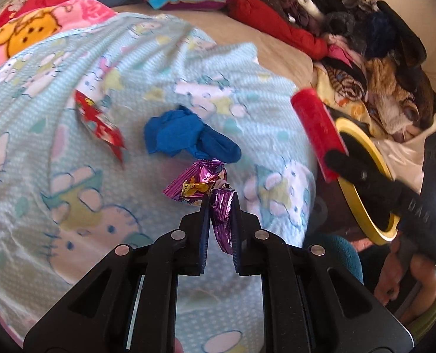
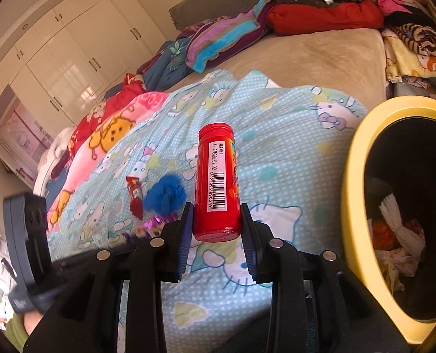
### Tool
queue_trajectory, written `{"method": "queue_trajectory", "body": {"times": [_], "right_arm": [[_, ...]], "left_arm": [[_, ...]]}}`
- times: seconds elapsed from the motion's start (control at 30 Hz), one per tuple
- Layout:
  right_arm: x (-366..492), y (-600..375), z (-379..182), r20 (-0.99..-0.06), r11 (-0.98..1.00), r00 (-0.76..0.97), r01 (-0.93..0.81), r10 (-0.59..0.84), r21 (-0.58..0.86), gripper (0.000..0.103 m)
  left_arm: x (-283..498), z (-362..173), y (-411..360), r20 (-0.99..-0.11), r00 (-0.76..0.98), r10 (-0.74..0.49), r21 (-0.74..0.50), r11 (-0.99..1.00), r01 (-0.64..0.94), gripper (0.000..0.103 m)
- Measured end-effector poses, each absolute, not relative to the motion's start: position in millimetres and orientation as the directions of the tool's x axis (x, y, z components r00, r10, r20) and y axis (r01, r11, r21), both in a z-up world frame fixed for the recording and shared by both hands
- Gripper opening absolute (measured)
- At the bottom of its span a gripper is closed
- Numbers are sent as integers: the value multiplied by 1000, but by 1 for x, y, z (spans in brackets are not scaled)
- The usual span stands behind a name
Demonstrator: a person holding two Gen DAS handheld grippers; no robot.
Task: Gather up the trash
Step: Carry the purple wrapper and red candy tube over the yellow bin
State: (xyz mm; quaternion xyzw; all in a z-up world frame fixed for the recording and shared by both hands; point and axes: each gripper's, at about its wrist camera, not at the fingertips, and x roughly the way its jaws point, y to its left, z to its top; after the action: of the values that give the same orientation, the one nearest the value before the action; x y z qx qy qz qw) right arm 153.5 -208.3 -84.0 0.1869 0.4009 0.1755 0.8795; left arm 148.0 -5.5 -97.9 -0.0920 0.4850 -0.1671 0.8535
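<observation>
Pinching a crinkled purple foil wrapper (image 1: 218,194), the left gripper (image 1: 221,203) has its jaws pressed nearly together, the foil trailing down between the blue pads. The gripper tilts down over a soft, dotted pale-blue blanket (image 1: 56,111) printed with cartoon cats. Beyond the wrapper lies a crumpled blue wad (image 1: 185,135), either cloth or paper, and left of it a shiny red wrapper (image 1: 100,120), flat and creased, both resting on the blanket.

The right gripper (image 2: 217,214) clamps a smooth red plastic tube (image 2: 217,179), a cylinder with a white barcode label, standing upright between the jaws, which grip its lower half from both sides. This gripper also slants down over the blanket. Just to its right sits a bin (image 2: 356,176) with a round yellow rim and a dark inside that holds crumpled white paper and orange scraps. A heap of folded clothes (image 2: 323,17) lines the bed's far edge.
</observation>
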Motion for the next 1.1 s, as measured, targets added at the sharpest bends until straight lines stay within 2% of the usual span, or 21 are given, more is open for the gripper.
{"method": "queue_trajectory", "body": {"times": [0.33, 1.1], "right_arm": [[147, -235, -73, -618, 873, 659, -125, 429, 472, 30], [128, -341, -59, -603, 890, 760, 74, 241, 449, 30]], "left_arm": [[142, -107, -56, -782, 394, -483, -398, 873, 281, 8], [148, -58, -145, -708, 444, -550, -348, 818, 459, 8]]}}
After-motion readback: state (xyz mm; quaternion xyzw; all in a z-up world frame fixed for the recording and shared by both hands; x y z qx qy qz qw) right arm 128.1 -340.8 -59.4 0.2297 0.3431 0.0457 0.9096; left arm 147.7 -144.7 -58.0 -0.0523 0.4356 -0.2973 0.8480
